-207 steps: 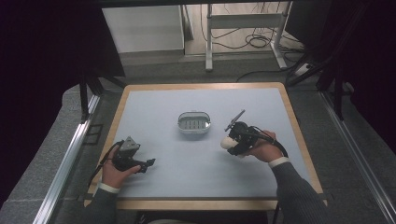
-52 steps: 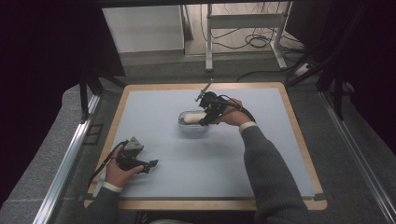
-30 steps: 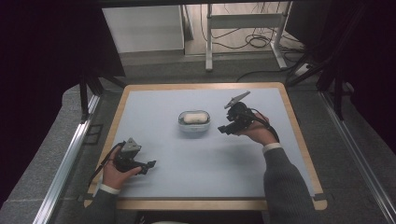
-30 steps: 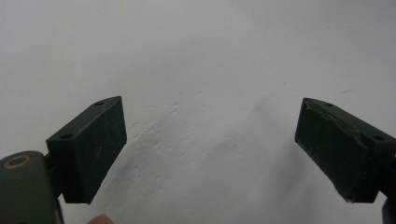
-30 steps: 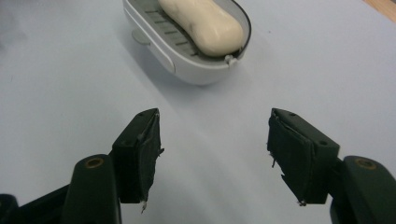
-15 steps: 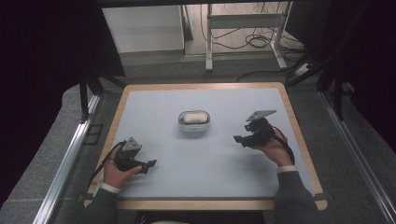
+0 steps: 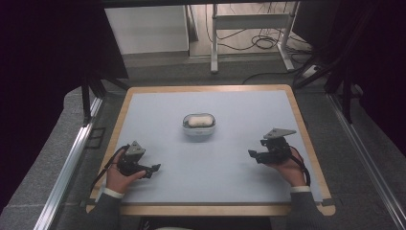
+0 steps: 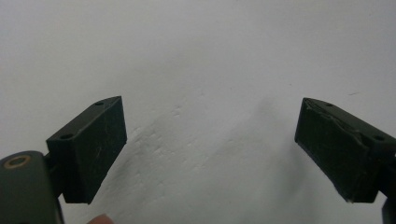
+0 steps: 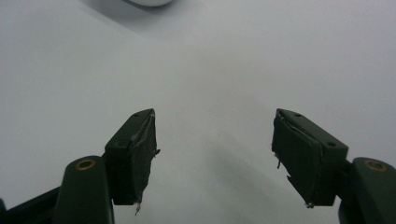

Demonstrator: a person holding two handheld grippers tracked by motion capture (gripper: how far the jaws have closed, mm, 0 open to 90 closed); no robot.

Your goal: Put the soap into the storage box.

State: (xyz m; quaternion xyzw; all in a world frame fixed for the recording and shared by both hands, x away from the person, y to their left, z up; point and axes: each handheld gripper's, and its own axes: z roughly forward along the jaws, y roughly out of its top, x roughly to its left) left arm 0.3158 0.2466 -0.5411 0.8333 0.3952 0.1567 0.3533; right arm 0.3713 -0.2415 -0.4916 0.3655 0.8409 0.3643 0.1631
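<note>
Both the left gripper [image 7: 154, 168] and right gripper [image 7: 252, 154] rested near the tabletop's [image 7: 239, 120] front corners, jaws apart and empty, apparently because the pale lump [image 7: 198, 121] already lay in the dish [image 7: 198, 133].

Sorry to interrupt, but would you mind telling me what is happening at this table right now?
A person sits at a pale blue table holding a black two-jaw gripper in each hand. The left gripper and the right gripper both rest low near the front edge, jaws open and holding nothing. At the table's middle stands a small oval white dish with a pale rounded lump lying in it, apart from both grippers.
</note>
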